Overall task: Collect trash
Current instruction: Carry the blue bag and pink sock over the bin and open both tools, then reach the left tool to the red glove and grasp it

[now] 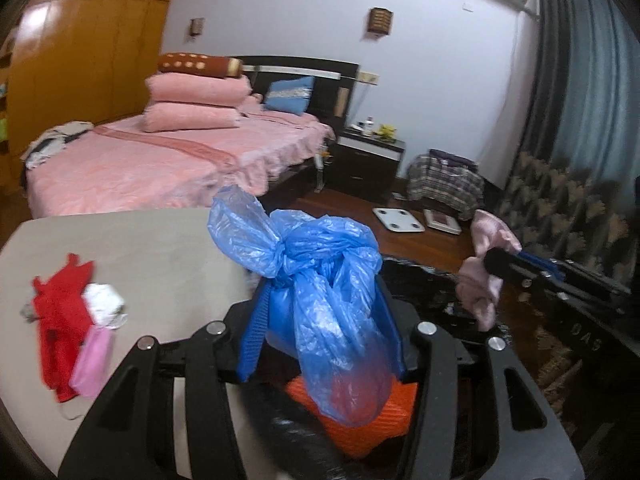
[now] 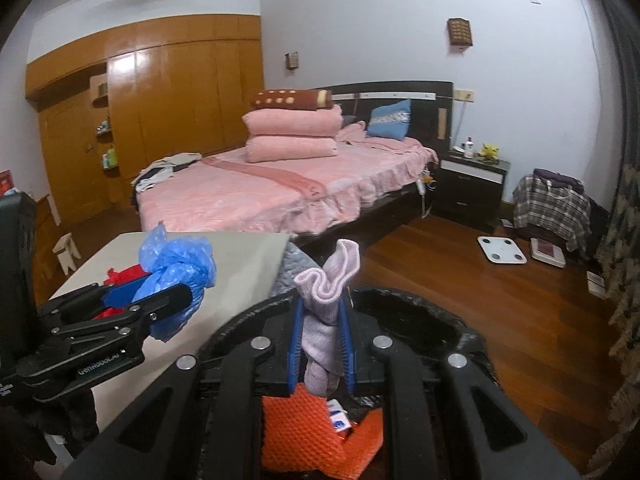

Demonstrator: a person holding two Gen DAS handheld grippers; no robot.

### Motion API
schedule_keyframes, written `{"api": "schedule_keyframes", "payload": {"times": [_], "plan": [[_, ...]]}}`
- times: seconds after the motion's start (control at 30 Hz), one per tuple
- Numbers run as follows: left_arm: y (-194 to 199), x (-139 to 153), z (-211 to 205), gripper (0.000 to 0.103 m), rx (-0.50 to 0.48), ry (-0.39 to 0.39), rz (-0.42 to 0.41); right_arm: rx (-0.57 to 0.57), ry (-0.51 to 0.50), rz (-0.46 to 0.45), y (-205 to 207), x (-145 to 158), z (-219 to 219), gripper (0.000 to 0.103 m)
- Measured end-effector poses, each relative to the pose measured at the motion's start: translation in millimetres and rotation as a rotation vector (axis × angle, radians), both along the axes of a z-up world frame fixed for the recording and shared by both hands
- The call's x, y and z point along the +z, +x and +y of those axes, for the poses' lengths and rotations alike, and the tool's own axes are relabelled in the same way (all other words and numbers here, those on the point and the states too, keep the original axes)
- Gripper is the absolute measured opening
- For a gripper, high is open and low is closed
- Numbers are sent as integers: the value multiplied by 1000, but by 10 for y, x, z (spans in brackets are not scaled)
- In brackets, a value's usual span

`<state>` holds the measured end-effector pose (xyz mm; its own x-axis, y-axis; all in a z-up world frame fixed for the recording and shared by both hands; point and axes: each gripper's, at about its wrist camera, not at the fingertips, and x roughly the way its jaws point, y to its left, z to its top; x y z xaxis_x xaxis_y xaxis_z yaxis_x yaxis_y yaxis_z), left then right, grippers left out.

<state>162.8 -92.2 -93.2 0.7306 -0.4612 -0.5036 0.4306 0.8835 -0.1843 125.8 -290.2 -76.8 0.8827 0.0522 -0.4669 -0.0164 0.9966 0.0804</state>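
Bin: black-lined, holding orange mesh.
My left gripper: pinches a knotted, crinkled blue plastic bag.
My right gripper: clamps a soft pink sock.

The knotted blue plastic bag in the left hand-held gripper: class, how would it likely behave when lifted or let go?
The blue plastic bag is probably floppy: its thin, crinkled film sags below the knot. It looks light, since the left hand-held gripper holds it by a pinch alone. Glossy film may slip, though the bunched knot likely aids grip.
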Motion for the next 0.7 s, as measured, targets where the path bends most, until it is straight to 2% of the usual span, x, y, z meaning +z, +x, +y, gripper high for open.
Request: {"api": "schedule_keyframes", "payload": {"times": [0.03, 0.07, 0.1, 0.13, 0.23, 0.3, 0.4, 0.7], "plan": [[5, -18, -29, 60, -16, -5, 9, -14, -5, 0, -10, -13, -37, 25], [12, -36, -49, 71, -28, -15, 15, -22, -7, -2, -17, -17, -64, 34], [8, -50, -51, 76, -31, -24, 16, -30, -8, -5, -34, -21, -88, 39], [4, -60, -45, 77, -30, -27, 13, -38, -10, -9, -46, -23, -113, 42], [-20, -59, 43, 83, -5, -26, -1, -60, -10, -21, -52, -11, -146, 61], [-30, -30, 139, 87, 23, -10, -21, -73, -14, -34, -62, 7, -134, 81], [-94, 36, 342, 91, 83, 27, -63, -78, -19, -61, -85, 42, -78, 98], [-181, 179, 1236, 94, 310, 79, -101, 26, 16, -68, 138, 114, 418, 97]]}}
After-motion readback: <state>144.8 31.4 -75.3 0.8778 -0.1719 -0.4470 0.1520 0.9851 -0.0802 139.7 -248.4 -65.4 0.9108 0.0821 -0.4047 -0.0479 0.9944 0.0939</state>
